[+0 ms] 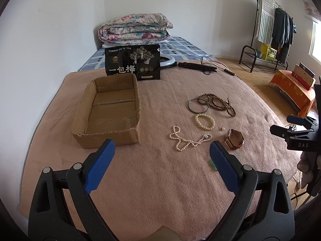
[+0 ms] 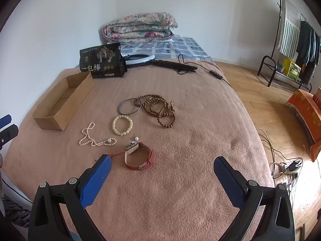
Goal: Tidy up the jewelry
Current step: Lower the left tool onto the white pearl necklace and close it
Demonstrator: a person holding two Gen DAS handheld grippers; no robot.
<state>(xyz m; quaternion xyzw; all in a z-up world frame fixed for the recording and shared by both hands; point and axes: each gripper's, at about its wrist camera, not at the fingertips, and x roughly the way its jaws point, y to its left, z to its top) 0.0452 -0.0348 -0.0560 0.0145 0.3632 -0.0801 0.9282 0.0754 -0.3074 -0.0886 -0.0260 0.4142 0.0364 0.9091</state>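
Observation:
Jewelry lies spread on a pink blanket [image 1: 160, 180]: a pearl necklace [image 1: 186, 138] [image 2: 94, 138], a cream bead bracelet [image 1: 205, 121] [image 2: 122, 125], a dark bangle [image 1: 197, 105] [image 2: 129, 106], a long string of brown beads [image 1: 218, 103] [image 2: 160, 110], a red-strapped watch [image 1: 235, 139] [image 2: 138, 156], and a small loose pearl [image 1: 221, 128] [image 2: 136, 138]. An empty cardboard box [image 1: 112, 112] [image 2: 60, 102] sits to their left. My left gripper [image 1: 162, 150] is open just short of the necklace. My right gripper [image 2: 162, 166] is open, with the watch ahead between its fingers, untouched.
A black snack bag [image 1: 132, 62] [image 2: 102, 60] stands behind the box. A ring light with its cable [image 1: 192, 65] [image 2: 160, 60] lies at the back of the blanket. A folded quilt [image 1: 134, 28] is on the bed. A clothes rack [image 2: 291, 50] and orange-covered bench [image 2: 307, 108] stand right.

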